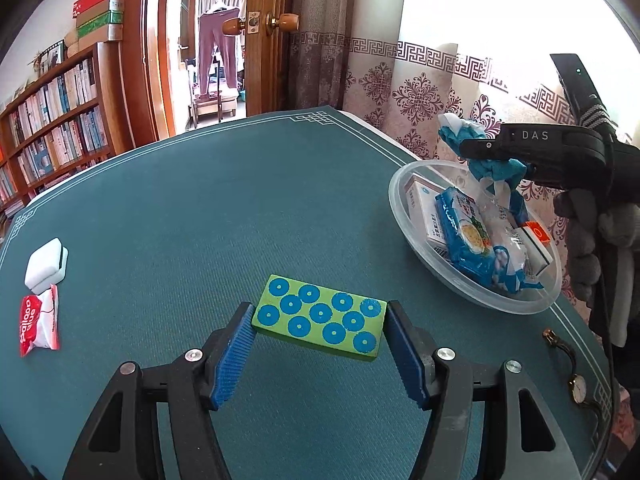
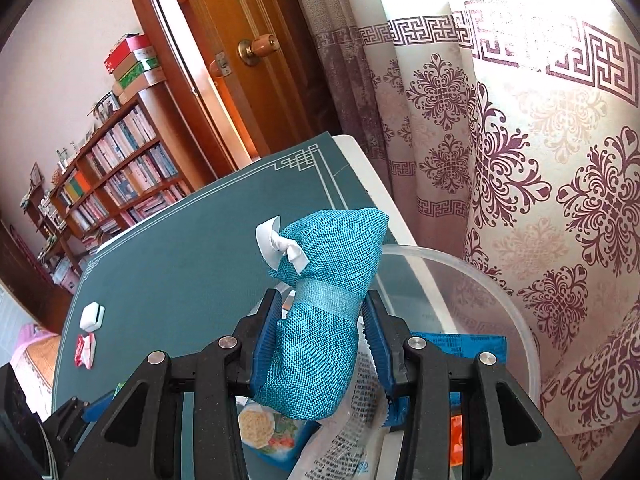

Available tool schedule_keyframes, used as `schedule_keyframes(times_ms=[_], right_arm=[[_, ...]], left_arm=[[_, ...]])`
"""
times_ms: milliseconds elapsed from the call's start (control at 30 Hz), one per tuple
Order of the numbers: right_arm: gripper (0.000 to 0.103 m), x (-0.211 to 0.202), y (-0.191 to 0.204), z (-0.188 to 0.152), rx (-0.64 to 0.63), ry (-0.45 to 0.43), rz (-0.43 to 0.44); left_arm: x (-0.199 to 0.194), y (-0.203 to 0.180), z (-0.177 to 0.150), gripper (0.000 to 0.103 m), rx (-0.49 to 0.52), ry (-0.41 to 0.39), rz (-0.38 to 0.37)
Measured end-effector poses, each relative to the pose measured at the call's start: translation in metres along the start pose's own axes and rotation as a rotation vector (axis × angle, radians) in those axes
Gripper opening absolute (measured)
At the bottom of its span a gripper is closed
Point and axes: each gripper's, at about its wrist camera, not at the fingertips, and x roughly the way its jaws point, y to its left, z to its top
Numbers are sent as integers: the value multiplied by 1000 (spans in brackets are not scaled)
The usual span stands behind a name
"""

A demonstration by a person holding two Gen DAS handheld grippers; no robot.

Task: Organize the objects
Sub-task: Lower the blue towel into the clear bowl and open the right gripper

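Observation:
A green block with blue dots (image 1: 320, 322) sits between the blue pads of my left gripper (image 1: 320, 316), which is shut on its two short ends just over the teal table mat (image 1: 200, 208). My right gripper (image 2: 322, 300) is shut on a teal woven pouch (image 2: 320, 312) tied with a white ribbon (image 2: 280, 246). It holds the pouch (image 1: 496, 168) over a clear plastic bowl (image 1: 400, 216) at the table's right edge. The bowl (image 2: 500, 280) holds a blue snack packet (image 1: 468, 236), a white box (image 1: 420, 204) and a clear packet.
A small white case (image 1: 46, 266) and a red-and-white sachet (image 1: 40, 326) lie at the mat's left side. A wristwatch (image 1: 576, 384) lies near the right edge. A gloved hand (image 1: 588, 248) grips the right tool. A patterned curtain (image 2: 520, 160) hangs close behind the bowl; a bookcase and door stand beyond.

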Motion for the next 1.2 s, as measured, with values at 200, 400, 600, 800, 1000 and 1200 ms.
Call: schedule_keyframes(times_ms=[200, 400, 600, 800, 1000, 1200], right_arm=[[61, -4, -1, 1, 19, 0, -10], [67, -9, -8, 1, 49, -17, -10], [67, -14, 0, -3, 3, -36, -47], [67, -13, -1, 9, -31, -59, -136], [67, -3, -11, 23, -20, -39, -165], [67, 9, -18, 35, -13, -21, -198]], left_arm=[[-2, -1, -1, 68, 1, -4, -7], [-5, -3, -2, 68, 3, -10, -12], [-5, -4, -3, 68, 2, -6, -12], [-7, -5, -7, 68, 2, -6, -17], [-7, -4, -9, 68, -4, -3, -18], [-8, -2, -9, 68, -9, -6, -22]])
